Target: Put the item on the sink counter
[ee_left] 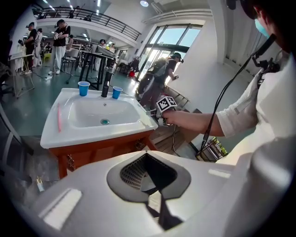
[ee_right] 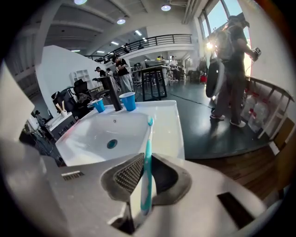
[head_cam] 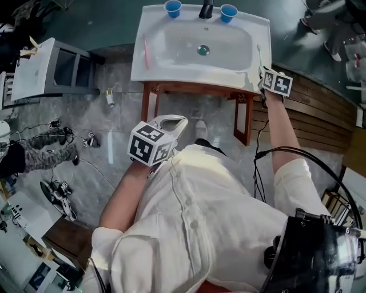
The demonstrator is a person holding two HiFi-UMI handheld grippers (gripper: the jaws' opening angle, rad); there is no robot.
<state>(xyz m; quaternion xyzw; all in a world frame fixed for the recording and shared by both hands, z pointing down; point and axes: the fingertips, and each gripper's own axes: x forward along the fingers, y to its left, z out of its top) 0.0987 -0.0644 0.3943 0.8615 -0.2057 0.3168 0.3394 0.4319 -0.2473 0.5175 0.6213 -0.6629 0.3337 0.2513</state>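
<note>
Though narrowly parted, right tool (ee_right: 145,172) seemingly tight on teal toothbrush (ee_right: 149,139) above sink counter (ee_right: 174,126); left tool (ee_left: 148,174) closed, empty.

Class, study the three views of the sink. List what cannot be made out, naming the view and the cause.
Head view: the marker cube hides the right hand-held gripper's jaws.
Right gripper view: the teal toothbrush's lower end is buried between the pads.
Head view: the tap is cut off by the top edge.
Head view: the pink toothbrush is too small to show bristles.

White short-sleeved shirt (head_cam: 194,212), black cables (head_cam: 286,150), possibly a dark backpack (head_cam: 314,252), white left tongs (head_cam: 178,121).
</note>
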